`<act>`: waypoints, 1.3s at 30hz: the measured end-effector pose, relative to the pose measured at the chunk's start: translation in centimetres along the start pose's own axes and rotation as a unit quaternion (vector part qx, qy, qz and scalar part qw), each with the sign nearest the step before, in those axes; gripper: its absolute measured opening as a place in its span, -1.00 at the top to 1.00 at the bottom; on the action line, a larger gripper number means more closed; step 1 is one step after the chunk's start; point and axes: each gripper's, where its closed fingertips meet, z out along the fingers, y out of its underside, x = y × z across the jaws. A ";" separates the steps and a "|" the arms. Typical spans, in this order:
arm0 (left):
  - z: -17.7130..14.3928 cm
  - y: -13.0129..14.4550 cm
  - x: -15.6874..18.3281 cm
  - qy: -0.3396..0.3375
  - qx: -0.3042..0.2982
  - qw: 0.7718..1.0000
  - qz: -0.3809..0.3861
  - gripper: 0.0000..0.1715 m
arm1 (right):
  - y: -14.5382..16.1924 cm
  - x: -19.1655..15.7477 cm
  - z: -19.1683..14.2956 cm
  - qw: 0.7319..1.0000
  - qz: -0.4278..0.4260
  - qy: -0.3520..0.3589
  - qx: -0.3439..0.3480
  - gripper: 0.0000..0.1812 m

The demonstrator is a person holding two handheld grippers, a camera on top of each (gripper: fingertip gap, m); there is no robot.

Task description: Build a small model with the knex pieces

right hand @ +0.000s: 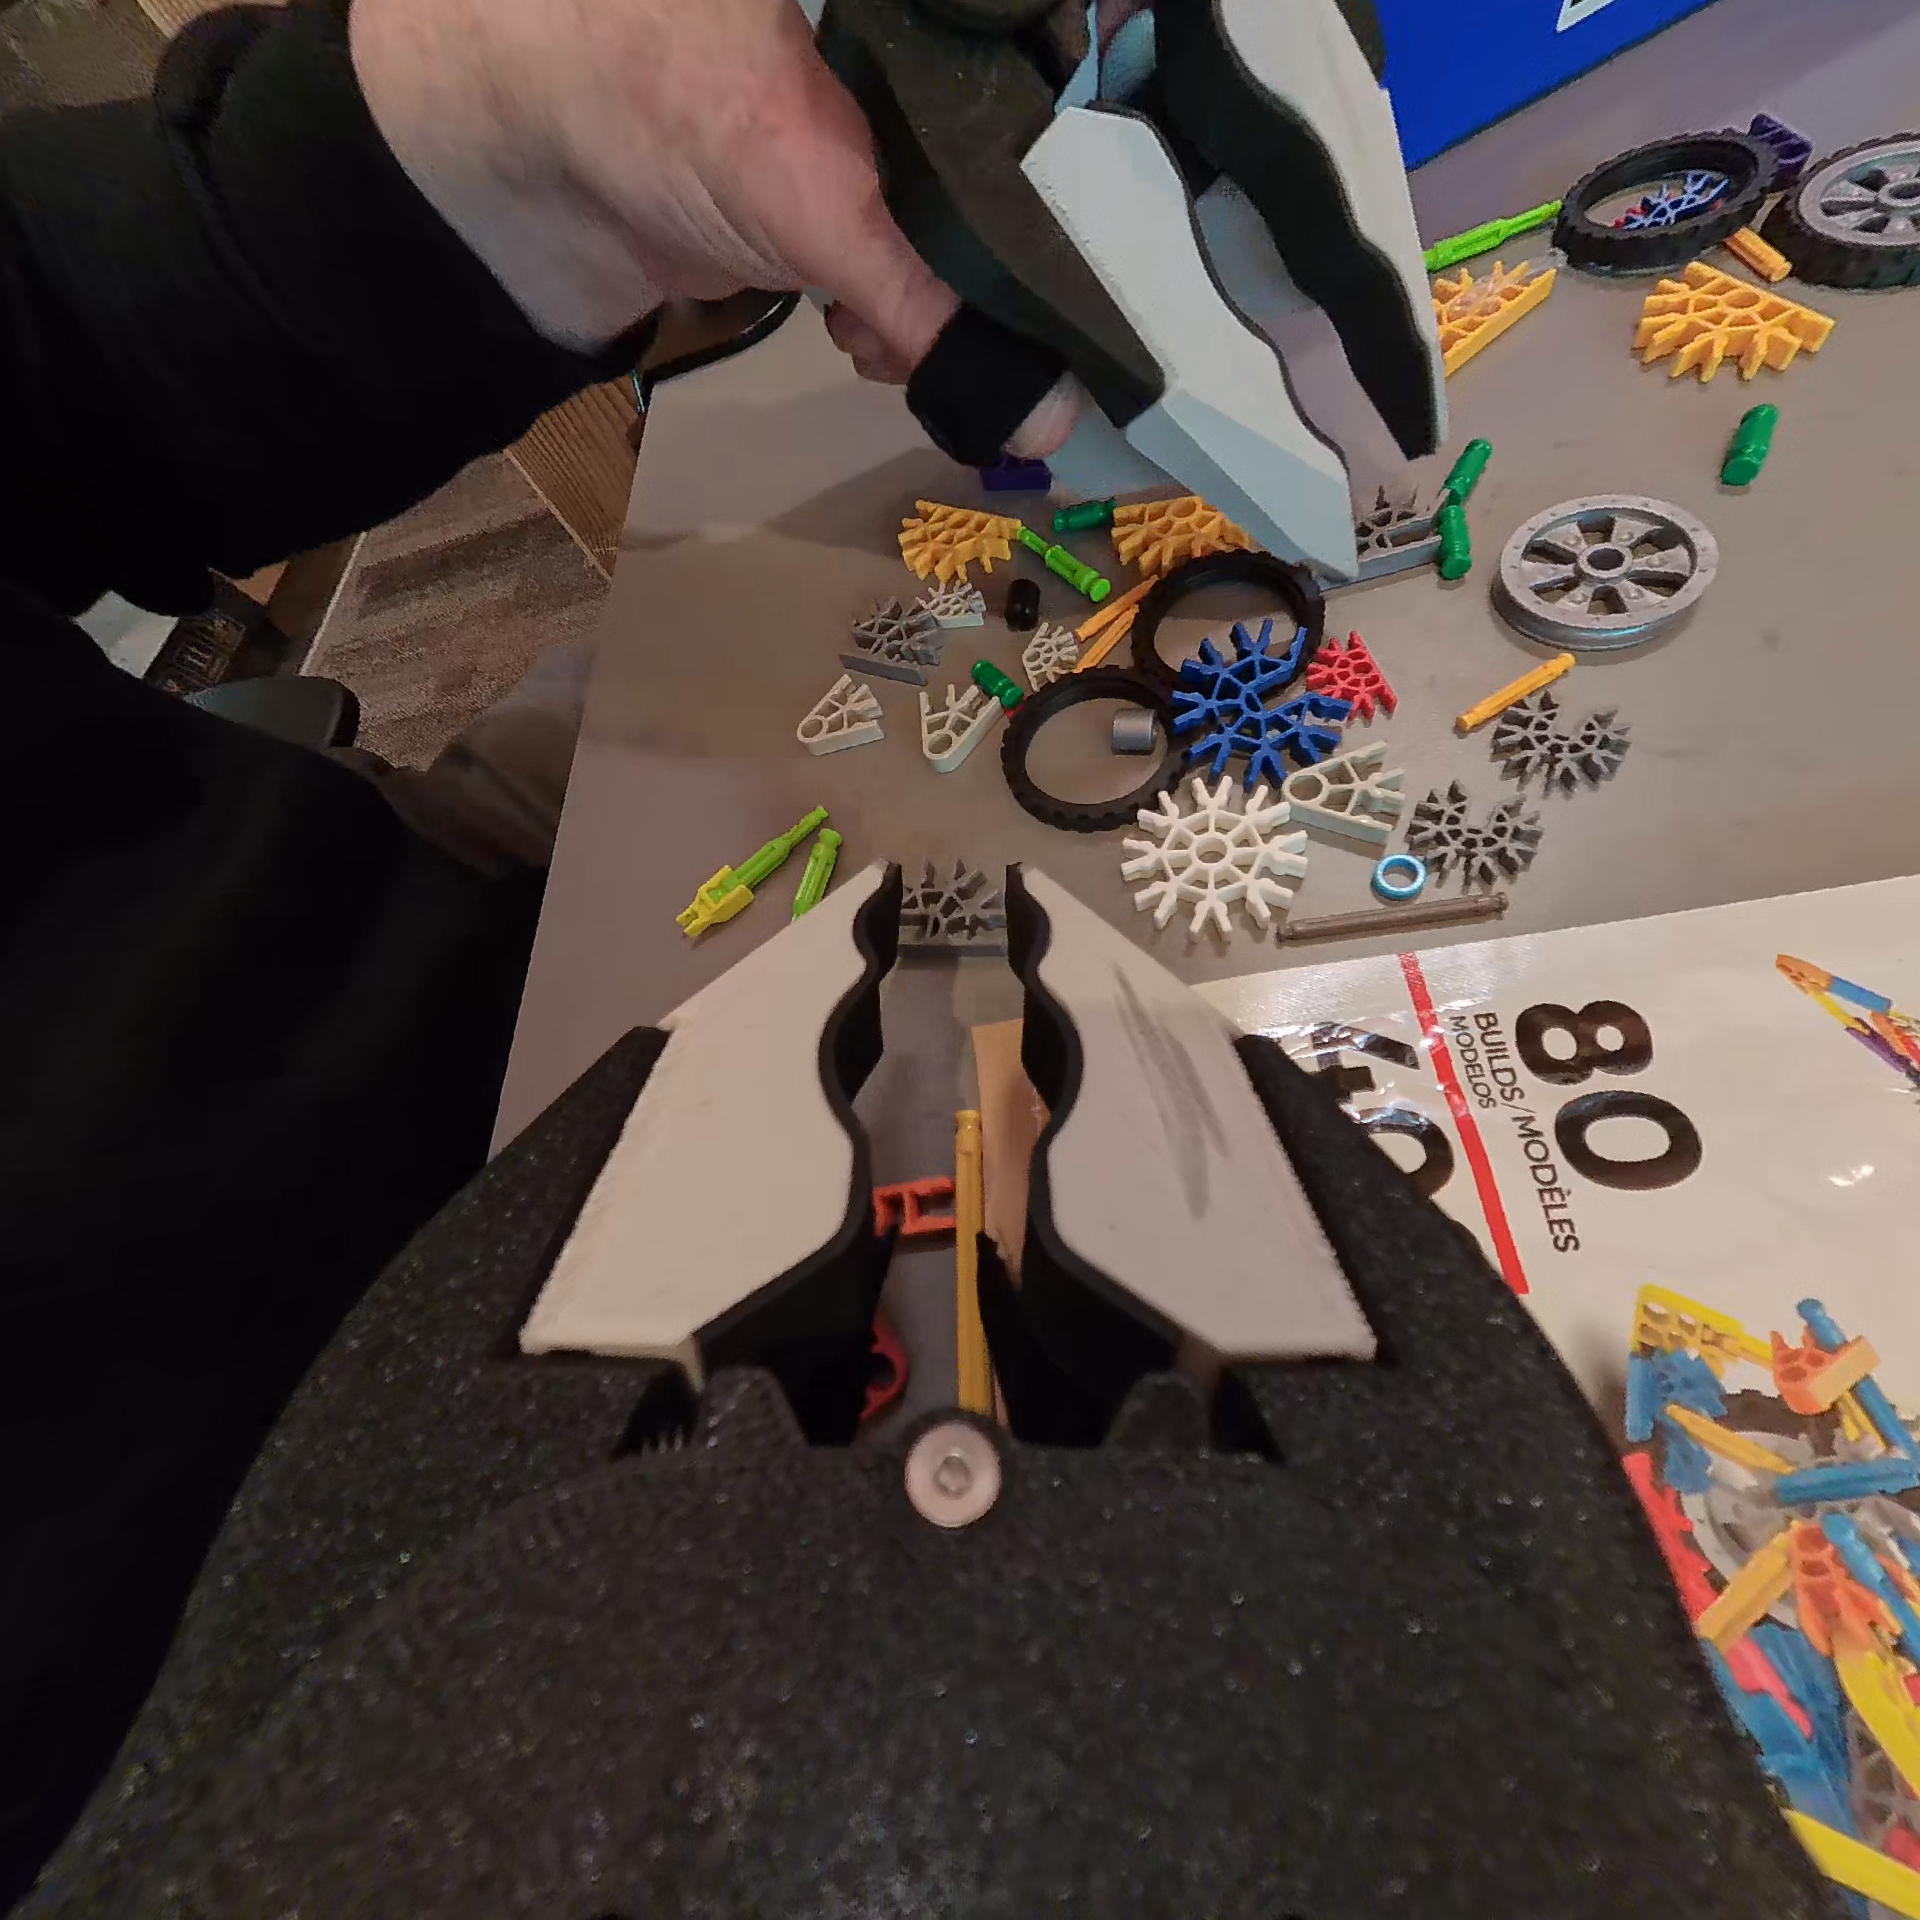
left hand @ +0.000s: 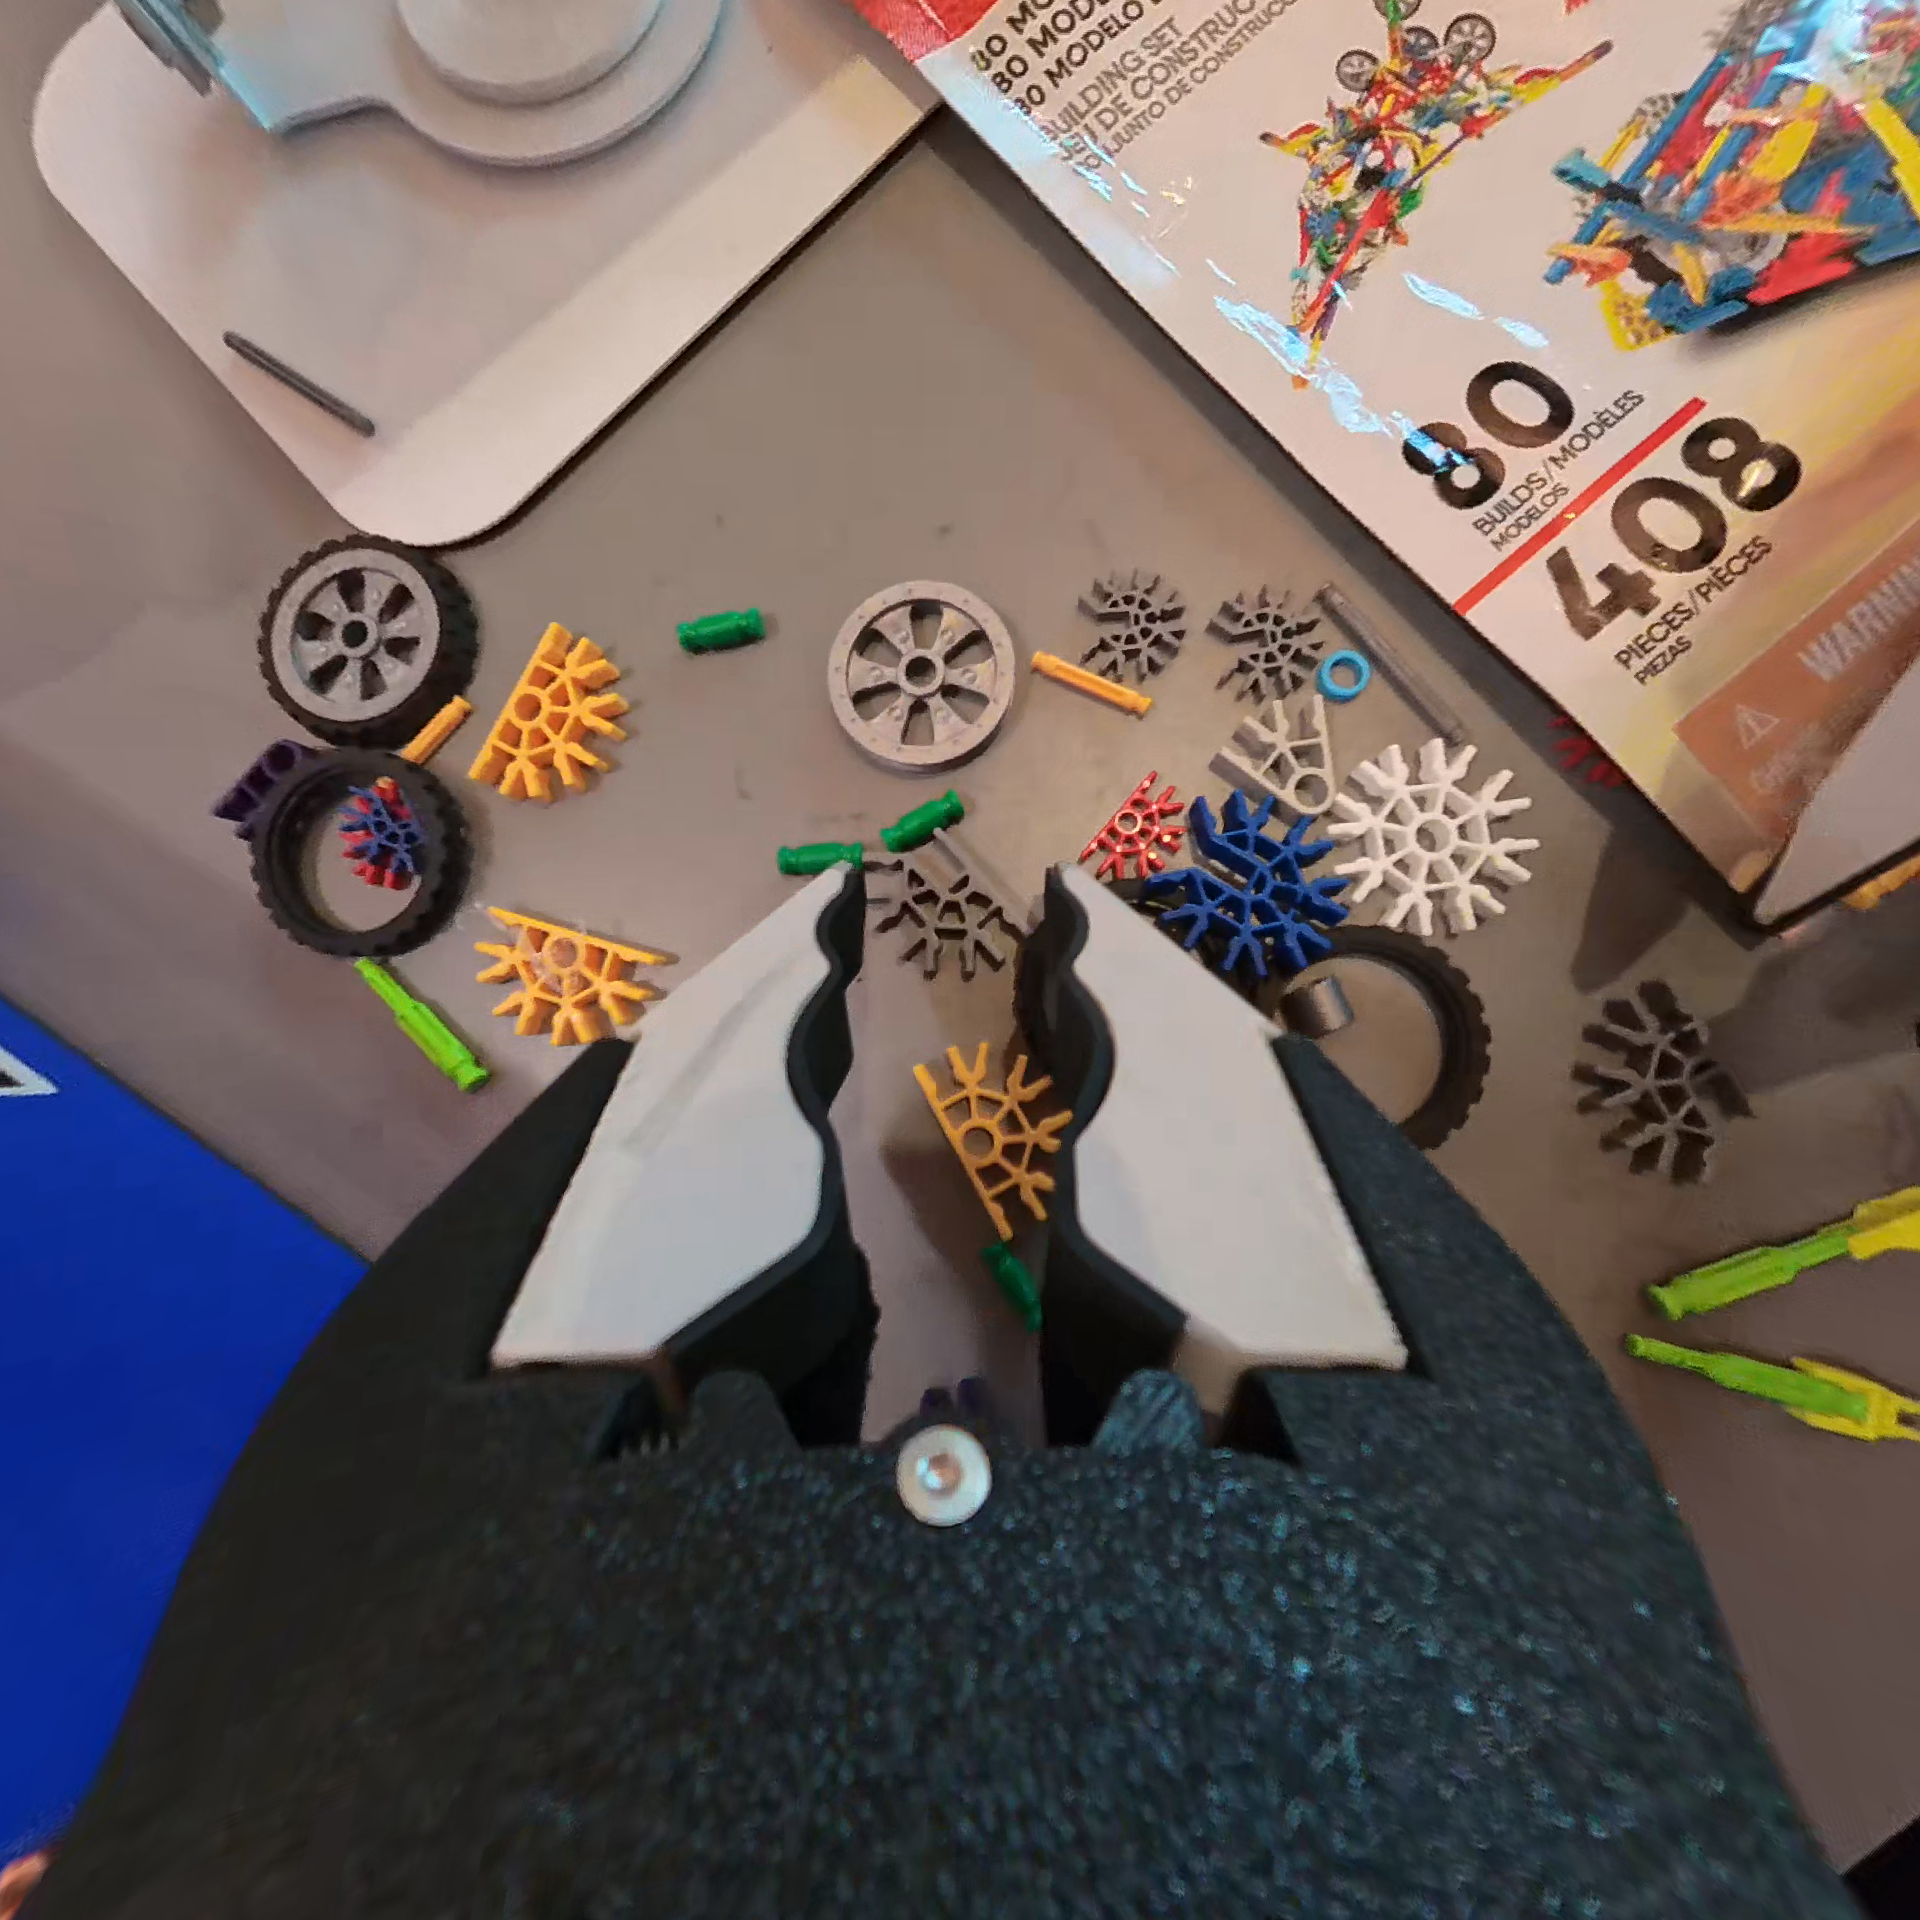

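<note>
My left gripper (left hand: 954,888) is open, its tips low over the grey table on either side of a dark grey half-round connector (left hand: 940,920). Two green rods (left hand: 821,857) lie just left of it. A yellow connector (left hand: 992,1132) lies under the fingers. In the right wrist view a hand (right hand: 623,156) holds the left gripper (right hand: 1387,504) down at that connector (right hand: 1387,525). My right gripper (right hand: 948,878) is open above the table. Another grey connector (right hand: 951,904) shows between its tips, and it also shows in the left wrist view (left hand: 1652,1081).
Loose parts cover the table: a blue snowflake connector (left hand: 1252,888), a white one (left hand: 1429,836), black tyres (left hand: 1382,1029), a grey rim (left hand: 920,675), a wheel (left hand: 364,639) and lime rods (right hand: 748,883). The printed toy box (right hand: 1558,1143) lies at my right. A blue box (left hand: 125,1299) and a white stand base (left hand: 416,260) are nearby. The grey rim (left hand: 920,675) is closer to my left gripper, around 4 cm from its tips; the right tips are 15 cm off. It is also in sight in the right wrist view (right hand: 1604,560).
</note>
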 end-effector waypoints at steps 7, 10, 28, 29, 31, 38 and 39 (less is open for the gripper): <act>1.0 0.2 -0.1 -0.008 -0.002 1.000 -0.010 0.66 | -0.1 0.0 -0.1 1.000 -0.001 0.000 0.003 0.80; 0.9 0.4 -0.2 -0.017 0.000 1.000 -0.006 0.74 | -0.1 0.0 -0.1 1.000 -0.001 0.001 0.002 0.80; 0.3 1.0 -0.6 -0.036 0.013 0.999 0.026 0.87 | -0.1 0.0 -0.1 1.000 0.001 0.001 0.003 0.80; 0.2 1.0 -0.6 -0.038 0.011 0.999 0.030 0.87 | -0.1 0.0 -0.1 1.000 0.000 0.001 0.003 0.80; 0.0 1.0 -0.7 -0.040 0.015 0.999 0.033 0.87 | -0.1 0.0 -0.1 1.000 0.000 0.002 0.003 0.80; -1.0 0.9 -0.2 -0.047 0.025 0.997 0.053 0.87 | -0.1 0.1 -0.1 1.000 0.001 0.003 0.004 0.80; -1.1 1.0 -0.1 -0.046 0.023 0.997 0.054 0.87 | -0.2 0.1 -0.2 1.000 0.001 0.003 0.005 0.80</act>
